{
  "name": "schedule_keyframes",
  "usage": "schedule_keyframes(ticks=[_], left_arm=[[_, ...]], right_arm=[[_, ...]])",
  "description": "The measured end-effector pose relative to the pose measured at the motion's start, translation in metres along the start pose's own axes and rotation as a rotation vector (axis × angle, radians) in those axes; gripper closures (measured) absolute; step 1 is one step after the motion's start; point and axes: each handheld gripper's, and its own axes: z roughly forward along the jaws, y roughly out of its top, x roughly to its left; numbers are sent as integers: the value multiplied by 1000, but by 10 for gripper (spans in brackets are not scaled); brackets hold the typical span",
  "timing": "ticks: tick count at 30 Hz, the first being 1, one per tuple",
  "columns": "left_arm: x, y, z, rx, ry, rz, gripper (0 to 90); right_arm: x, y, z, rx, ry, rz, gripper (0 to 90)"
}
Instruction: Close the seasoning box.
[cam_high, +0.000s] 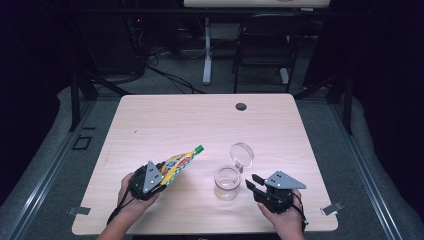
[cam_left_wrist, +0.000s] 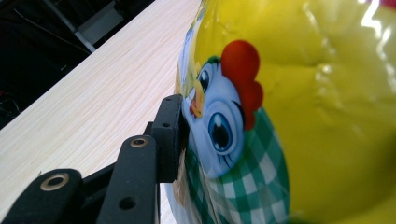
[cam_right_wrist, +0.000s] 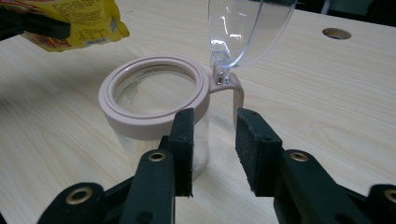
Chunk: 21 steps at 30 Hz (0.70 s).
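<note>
- The left claw (cam_high: 162, 176) sits at the near left of the pale wooden worktop (cam_high: 165, 120), carried in the person's left hand (cam_high: 131, 196), with a grey three-cornered plate on top of it.
- It is clamped on a yellow pouch (cam_high: 179, 163); in the left gripper view one black pad (cam_left_wrist: 169, 135) presses flat against the pouch's printed side, where a cartoon chicken with a red comb and a green checked cloth shows. The other pad is hidden behind the bulging pouch.
- The pouch is off the worktop and tilted, its green cap (cam_high: 199, 148) pointing up and to the right, toward the jar but short of it.
- Right of the pouch, near the front middle of the worktop, stands a clear jar (cam_high: 227, 183), upright, with a pale pink rim (cam_right_wrist: 154, 95).
- Its clear round lid (cam_high: 242, 154) is swung up and back on a hinge at the rim, so the jar's mouth is uncovered.
- Just right of the jar, the right claw (cam_high: 250, 182) is held in the person's right hand (cam_high: 283, 219). Its jaws stand partly apart with nothing between them. In the right gripper view one pad (cam_right_wrist: 182, 140) lies close beside the jar's wall below the rim; whether it touches I cannot tell.
- Farther back on the worktop is a small round hole (cam_high: 241, 106).
</note>
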Motion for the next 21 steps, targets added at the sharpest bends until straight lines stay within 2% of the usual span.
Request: schedule_keyframes(ticks=[21], left_arm=[[-15,6,2,49,52,124,611]], right_arm=[[4,-1,3,2,17,-17,686]])
